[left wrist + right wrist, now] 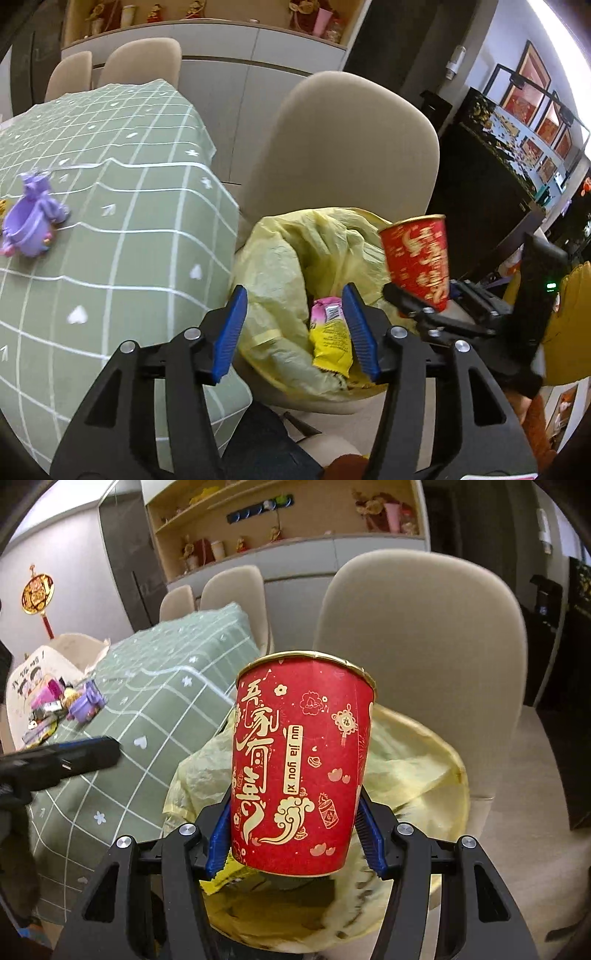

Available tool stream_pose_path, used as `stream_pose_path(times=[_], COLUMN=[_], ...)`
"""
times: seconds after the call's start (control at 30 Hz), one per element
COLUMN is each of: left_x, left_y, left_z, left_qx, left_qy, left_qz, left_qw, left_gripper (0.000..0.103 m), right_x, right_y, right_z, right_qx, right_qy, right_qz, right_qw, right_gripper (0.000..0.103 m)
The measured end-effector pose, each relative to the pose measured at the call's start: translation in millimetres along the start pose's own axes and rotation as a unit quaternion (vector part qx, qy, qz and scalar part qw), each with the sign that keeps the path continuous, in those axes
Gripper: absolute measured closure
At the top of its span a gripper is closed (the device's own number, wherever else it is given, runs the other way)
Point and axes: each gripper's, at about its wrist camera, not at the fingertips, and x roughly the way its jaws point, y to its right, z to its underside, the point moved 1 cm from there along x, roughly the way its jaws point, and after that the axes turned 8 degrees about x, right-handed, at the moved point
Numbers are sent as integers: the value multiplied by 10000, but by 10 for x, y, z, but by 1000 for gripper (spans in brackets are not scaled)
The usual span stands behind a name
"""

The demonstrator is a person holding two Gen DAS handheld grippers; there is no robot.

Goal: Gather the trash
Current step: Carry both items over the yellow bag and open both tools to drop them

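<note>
The right gripper (295, 834) clamps the upright cup (301, 764) directly over the bag (417, 771) on the chair seat's front edge (left gripper (295, 328) half-open, empty, wrapper (328, 339) already inside).

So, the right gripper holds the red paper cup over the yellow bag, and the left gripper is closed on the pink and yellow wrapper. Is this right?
Not fully. The left gripper is open: in the left wrist view the pink and yellow wrapper lies loose between its jaws, dropping into the yellow bag. The right gripper does hold the red paper cup over the bag.
</note>
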Motion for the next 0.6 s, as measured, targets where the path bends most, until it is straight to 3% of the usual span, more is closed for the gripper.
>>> stream_pose_path(times=[0.13,0.43,0.6], left_x=[-85,-305,-518], left_y=[-93,-266,-404], left_z=[45,157,181], left_qx=[-62,-157,-269], left_qy=[29,126,322], left_qz=[21,38,-26], left_qw=[10000,9998,9991], left_gripper=[52,47,47], right_x=[169,88,-82], right_y=[-92,-211,-326], right_z=[54,67,38], right_qx=[-124,-474,-499], right_qy=[-327,-33,78], right_qz=[40,279,195], right_qw=[9994,9985,9985], right_gripper=[48,45,45])
